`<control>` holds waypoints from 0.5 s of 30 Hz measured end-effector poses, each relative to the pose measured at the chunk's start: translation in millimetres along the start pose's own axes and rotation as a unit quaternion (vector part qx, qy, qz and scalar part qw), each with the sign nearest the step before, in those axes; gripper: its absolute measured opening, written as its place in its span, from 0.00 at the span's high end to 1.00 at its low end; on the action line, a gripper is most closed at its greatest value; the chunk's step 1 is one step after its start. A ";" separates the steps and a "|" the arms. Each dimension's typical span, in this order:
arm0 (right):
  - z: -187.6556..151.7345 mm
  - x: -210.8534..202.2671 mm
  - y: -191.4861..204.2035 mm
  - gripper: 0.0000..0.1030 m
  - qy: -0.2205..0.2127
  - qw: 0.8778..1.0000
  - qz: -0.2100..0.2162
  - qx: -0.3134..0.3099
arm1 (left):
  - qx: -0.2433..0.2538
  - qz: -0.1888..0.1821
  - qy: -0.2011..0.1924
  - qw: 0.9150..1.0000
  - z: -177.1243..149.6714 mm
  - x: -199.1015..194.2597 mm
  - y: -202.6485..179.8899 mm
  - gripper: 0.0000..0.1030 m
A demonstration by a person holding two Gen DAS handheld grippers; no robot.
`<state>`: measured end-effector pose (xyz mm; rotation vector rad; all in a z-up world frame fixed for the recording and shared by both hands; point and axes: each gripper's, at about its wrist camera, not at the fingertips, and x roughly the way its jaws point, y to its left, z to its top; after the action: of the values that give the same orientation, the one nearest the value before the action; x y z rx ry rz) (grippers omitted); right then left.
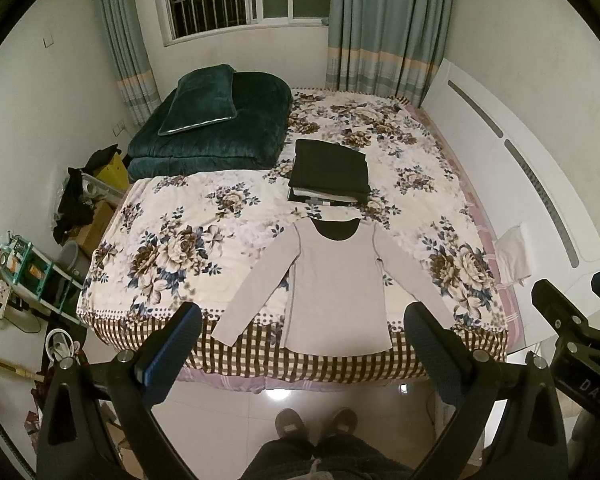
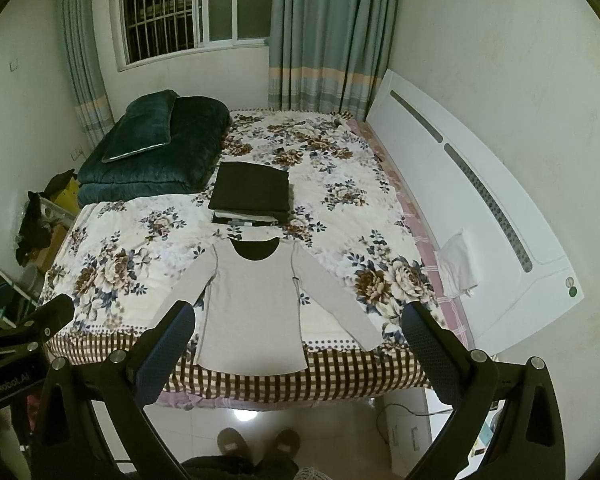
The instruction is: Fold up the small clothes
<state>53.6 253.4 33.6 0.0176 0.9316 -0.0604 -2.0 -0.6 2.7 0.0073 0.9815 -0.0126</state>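
A soft, matte beige top (image 1: 334,288) lies flat on the bed (image 1: 188,248), near its foot edge. Its sleeves are splayed, its long axis runs neck-to-hem, and the neck points at a stack (image 1: 329,170) of folded clothes. The left tool (image 1: 302,342) and right tool (image 2: 298,342) hang wide open and empty above the floor. A finger hides one cuff in each view.
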 end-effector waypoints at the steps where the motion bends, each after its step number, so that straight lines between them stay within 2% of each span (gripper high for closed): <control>1: 0.1 0.1 0.0 0.00 0.000 1.000 0.000 0.000 | 0.000 0.000 0.000 1.000 0.1 -0.1 -0.7 0.00; 15: 1.6 -1.9 1.0 0.00 -0.002 1.000 0.000 -0.001 | 0.000 -0.002 -0.002 1.000 7.1 1.0 -9.2 0.00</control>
<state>53.8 254.4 36.1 0.0161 0.9280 -0.0602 4.3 -10.0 5.8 0.0048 0.9772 -0.0155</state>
